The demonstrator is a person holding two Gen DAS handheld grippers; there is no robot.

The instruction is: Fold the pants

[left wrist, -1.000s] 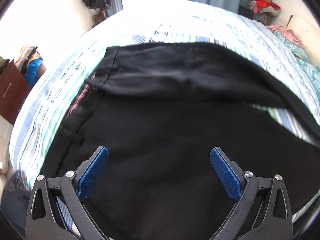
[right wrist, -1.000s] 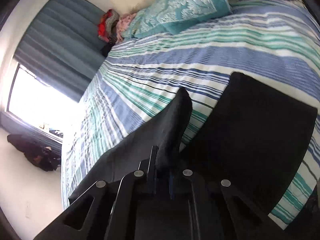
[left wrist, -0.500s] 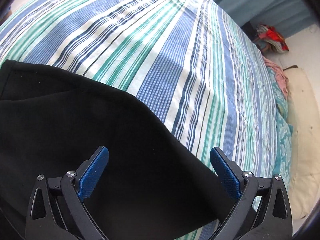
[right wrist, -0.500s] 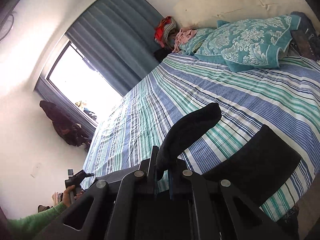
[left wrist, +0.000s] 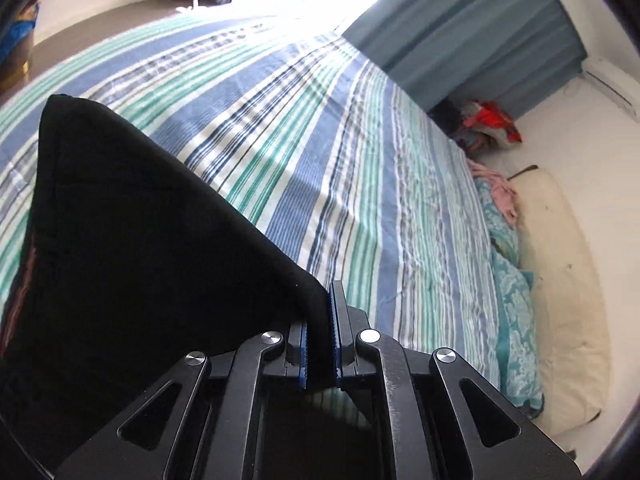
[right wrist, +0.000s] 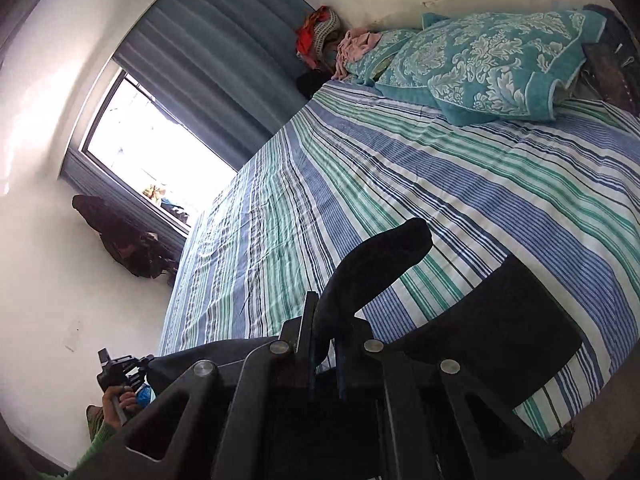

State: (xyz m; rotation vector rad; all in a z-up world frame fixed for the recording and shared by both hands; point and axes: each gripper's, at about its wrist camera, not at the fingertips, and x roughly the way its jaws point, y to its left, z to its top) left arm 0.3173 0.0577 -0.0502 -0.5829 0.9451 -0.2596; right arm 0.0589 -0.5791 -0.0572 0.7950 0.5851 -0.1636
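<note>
Black pants (left wrist: 132, 248) lie on a striped bed. My left gripper (left wrist: 320, 320) is shut on an edge of the pants, and the cloth slopes away to the left from its blue pads (left wrist: 334, 332). My right gripper (right wrist: 322, 340) is shut on another part of the black pants (right wrist: 372, 268), with a fold sticking up above the fingers. A pant leg end (right wrist: 500, 320) rests on the bed at the right. The left gripper also shows in the right wrist view (right wrist: 120, 372), held by a hand in a green sleeve.
The blue, green and white striped bedsheet (left wrist: 340, 152) fills most of both views. Teal patterned pillows (right wrist: 492, 64) and a pile of clothes (right wrist: 320, 32) sit at the headboard. A blue curtain (right wrist: 224, 60) and a bright window (right wrist: 148, 148) are beyond the bed.
My left gripper was open over the pants and has closed on their edge. Both grippers have risen, lifting the cloth off the bed.
</note>
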